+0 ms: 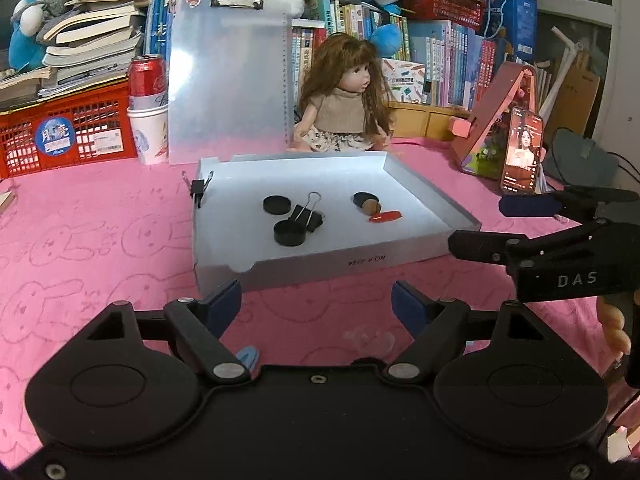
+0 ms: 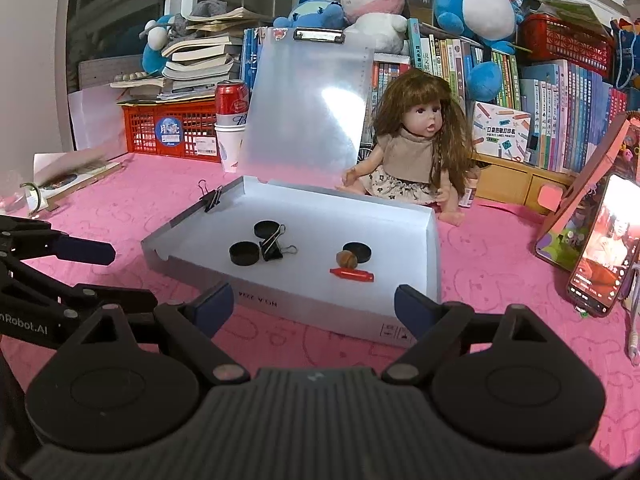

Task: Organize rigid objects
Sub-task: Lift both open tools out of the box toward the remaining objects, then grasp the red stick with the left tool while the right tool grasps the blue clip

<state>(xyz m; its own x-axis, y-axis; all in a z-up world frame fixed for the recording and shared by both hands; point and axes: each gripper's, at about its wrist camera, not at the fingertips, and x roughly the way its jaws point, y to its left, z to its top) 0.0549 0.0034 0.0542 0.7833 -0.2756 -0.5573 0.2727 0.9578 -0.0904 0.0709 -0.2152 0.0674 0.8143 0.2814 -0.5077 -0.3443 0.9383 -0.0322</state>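
A shallow white cardboard box (image 1: 320,268) (image 2: 304,304) lies on the pink cloth. Inside lie two black round lids (image 1: 277,204) (image 1: 289,233), a black binder clip (image 1: 307,216) (image 2: 272,249), a third black lid (image 1: 365,199) (image 2: 358,252) with a brown nut (image 1: 372,207) (image 2: 345,259) against it, and a red piece (image 1: 385,216) (image 2: 352,274). Another binder clip (image 1: 198,188) (image 2: 211,199) is clamped on the box's left wall. My left gripper (image 1: 316,300) is open and empty, just before the box's near wall. My right gripper (image 2: 314,304) is open and empty at the box's near right corner.
A doll (image 1: 346,104) (image 2: 416,152) sits behind the box beside a leaning translucent clipboard (image 1: 228,76) (image 2: 308,116). A red can in paper cups (image 1: 148,108), a red crate (image 1: 64,132), book rows and plush toys line the back. A phone (image 1: 522,150) (image 2: 600,252) on a stand is at the right.
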